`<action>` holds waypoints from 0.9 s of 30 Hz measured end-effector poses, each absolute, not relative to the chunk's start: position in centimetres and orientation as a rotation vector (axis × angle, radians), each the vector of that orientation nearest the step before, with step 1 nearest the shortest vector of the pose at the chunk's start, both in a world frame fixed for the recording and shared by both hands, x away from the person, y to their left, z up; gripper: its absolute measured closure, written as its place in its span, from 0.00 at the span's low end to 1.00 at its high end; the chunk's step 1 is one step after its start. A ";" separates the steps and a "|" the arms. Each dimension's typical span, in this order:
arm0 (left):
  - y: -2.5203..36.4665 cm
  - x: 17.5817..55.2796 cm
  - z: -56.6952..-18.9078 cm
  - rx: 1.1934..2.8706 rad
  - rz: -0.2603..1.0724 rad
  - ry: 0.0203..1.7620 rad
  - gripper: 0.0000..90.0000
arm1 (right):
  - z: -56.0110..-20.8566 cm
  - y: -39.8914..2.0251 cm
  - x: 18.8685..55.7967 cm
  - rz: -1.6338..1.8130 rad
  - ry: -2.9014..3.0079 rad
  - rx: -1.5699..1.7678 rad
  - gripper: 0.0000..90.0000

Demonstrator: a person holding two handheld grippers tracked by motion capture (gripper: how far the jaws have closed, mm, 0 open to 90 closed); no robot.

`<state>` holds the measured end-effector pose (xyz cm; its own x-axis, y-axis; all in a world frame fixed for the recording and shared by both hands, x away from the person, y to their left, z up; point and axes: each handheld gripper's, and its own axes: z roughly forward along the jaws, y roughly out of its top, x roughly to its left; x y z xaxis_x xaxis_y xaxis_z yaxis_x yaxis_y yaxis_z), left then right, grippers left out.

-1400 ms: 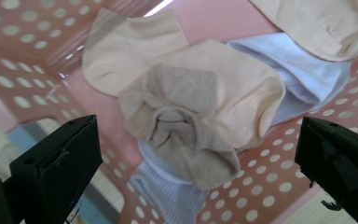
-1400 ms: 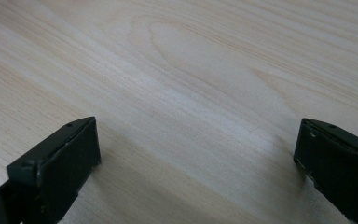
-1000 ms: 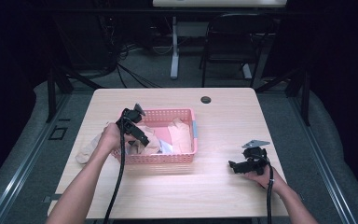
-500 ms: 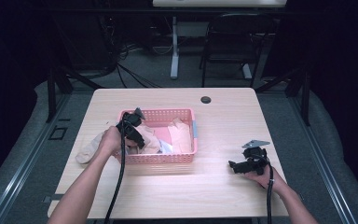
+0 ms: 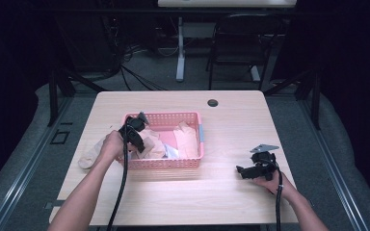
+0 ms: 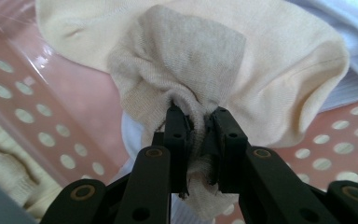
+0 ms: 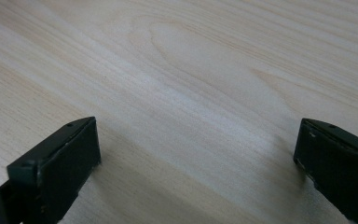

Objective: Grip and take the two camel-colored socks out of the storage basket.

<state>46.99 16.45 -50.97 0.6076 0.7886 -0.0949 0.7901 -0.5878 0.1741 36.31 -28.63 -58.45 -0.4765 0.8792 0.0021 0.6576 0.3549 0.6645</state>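
A pink perforated basket on the wooden table holds several beige socks and a pale blue cloth. My left gripper reaches into the basket's left end. Its jaws have just been closing and now pinch a bunched fold of a cream sock with a grey-beige patch; the left gripper is shut on that fabric. My right gripper rests low over bare table at the right. In its own view the right gripper is open with only wood grain between its jaws.
Another beige sock lies on the table just left of the basket, under my left wrist. A dark cable hole sits near the table's far edge. A chair and cables stand on the floor beyond.
The left gripper's jaws have drawn together inside the basket's left end. Neither hand has moved across the table.
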 end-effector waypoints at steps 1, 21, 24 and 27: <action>16.4 46.9 -50.8 2.631 -0.004 1.309 0.87 | -58.4 -28.6 36.3 0.864 2.267 1.352 0.00; 16.5 46.8 -46.3 2.629 0.076 1.239 0.87 | -58.4 -28.6 36.3 0.862 2.262 1.355 0.00; 16.5 46.8 -46.1 2.626 0.077 1.239 0.87 | -58.4 -28.6 36.3 0.862 2.263 1.354 0.00; 16.6 46.8 -45.8 2.631 0.074 1.238 0.87 | -58.4 -28.6 36.3 0.864 2.264 1.354 0.00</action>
<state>46.78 16.62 -45.83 0.6410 0.7657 -0.0531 0.7540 -0.6152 0.2302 36.27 -28.61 -58.45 -0.4733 0.8809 0.0017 0.6582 0.3523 0.6653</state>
